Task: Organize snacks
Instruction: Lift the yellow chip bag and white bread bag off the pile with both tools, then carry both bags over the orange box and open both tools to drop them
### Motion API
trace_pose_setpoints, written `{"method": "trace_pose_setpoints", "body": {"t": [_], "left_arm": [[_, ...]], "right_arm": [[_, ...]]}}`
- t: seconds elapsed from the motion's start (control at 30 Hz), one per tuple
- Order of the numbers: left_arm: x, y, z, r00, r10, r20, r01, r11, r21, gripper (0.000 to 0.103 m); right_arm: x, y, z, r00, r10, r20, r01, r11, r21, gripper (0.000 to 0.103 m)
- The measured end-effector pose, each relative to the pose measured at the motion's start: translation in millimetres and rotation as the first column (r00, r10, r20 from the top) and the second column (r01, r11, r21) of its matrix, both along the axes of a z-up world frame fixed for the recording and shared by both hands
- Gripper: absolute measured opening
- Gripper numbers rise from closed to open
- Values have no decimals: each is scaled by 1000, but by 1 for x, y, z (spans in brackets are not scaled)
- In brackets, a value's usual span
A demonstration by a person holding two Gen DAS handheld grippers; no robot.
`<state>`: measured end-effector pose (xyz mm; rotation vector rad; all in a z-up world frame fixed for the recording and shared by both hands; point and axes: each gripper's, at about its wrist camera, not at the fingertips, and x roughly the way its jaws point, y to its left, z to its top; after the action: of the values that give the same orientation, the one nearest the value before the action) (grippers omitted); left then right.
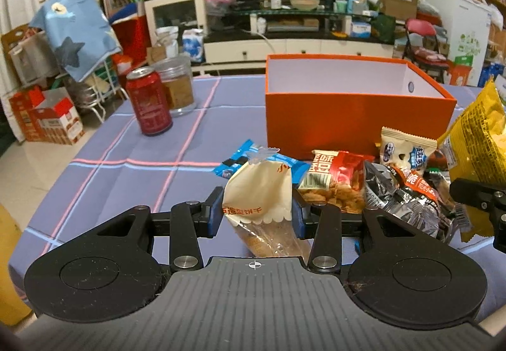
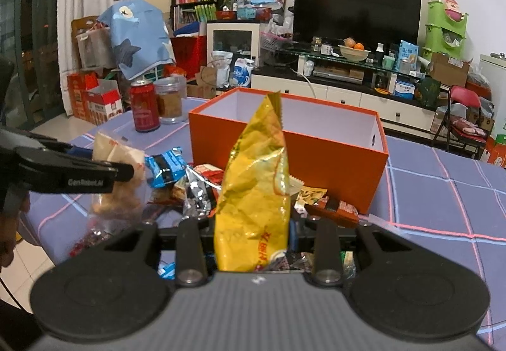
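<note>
Gripping one packet each, both grippers sat low in their frames before the empty orange box (image 1: 357, 116), probably so both snacks could go in together. The left gripper (image 1: 256, 211) was clamped on a cream biscuit packet (image 1: 259, 192), its long axis running up the frame, sealed end toward the box. The right gripper (image 2: 253, 240) was closed on a yellow chip bag (image 2: 256, 180), standing upright at frame centre. Loose snacks (image 1: 379, 180) lay heaped on the tablecloth (image 1: 126, 161) just before the box.
</note>
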<state>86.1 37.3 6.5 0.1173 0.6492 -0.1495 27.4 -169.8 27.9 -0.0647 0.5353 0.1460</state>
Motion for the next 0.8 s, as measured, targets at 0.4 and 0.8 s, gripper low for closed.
{"method": "trace_pose_setpoints", "body": {"t": [0.4,0.8], "left_arm": [[1,-1,-1,1000,-10,-7,10,1000,1,33],[1,-1,0,1000,-14,-2,14,1000,-2,33]], "right_arm": [[2,1,-2,1000,0,-13,0,1000,-7,34],[2,2,-3,1000,-2,-13,2,1000,-8,34]]}}
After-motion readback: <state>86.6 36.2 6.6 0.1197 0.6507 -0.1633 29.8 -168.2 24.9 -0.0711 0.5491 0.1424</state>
